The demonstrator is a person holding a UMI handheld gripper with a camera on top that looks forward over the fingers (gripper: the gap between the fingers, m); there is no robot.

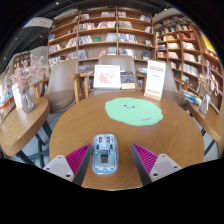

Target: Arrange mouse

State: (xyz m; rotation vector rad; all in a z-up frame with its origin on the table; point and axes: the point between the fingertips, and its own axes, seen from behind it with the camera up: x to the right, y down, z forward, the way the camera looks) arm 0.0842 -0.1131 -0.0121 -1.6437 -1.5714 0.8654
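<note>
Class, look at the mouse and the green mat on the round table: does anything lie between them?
Nothing visible does. The mouse sits between the open claw's fingers, with a gap at either side, and only bare wooden table lies between it and the green mat beyond.

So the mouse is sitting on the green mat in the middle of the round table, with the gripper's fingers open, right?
Not quite. In the gripper view the mouse lies on bare wood between the open fingers of the gripper, near the table's near edge. The green mat lies beyond it, with nothing on it.
</note>
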